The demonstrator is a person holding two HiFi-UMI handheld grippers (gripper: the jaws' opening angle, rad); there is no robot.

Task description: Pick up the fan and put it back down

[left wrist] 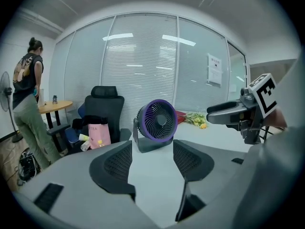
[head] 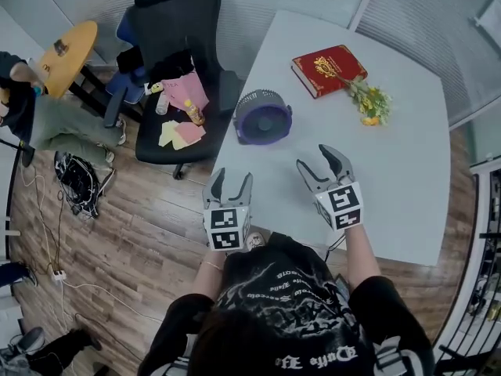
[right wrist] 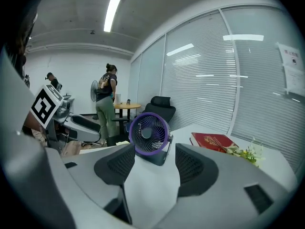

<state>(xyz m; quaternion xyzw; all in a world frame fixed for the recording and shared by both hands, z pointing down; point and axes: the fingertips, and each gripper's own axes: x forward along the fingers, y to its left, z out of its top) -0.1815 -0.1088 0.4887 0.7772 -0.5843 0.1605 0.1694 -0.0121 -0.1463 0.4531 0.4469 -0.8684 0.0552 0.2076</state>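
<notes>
Purple-ringed fan [head: 263, 117] [left wrist: 157, 121] [right wrist: 148, 133] upright on the pale surface [head: 391, 178], ahead of both tongs.

Framed straight ahead between the jaws of each pair, yet touching neither. Left tongs [head: 232, 177] [left wrist: 151, 159] spread open, nothing between the jaws, held at the near edge of the surface. Right tongs [head: 313, 157] [right wrist: 150, 163] likewise open and empty, hovering beside the left pair and slightly farther forward. Farther out past the right tongs, red book [head: 329, 70] with yellow flowers [head: 366, 100] lying just beside it. Off beyond the left tongs and to their left, black office chair [head: 176, 30] loaded with pink papers, close against the surface's edge.
</notes>
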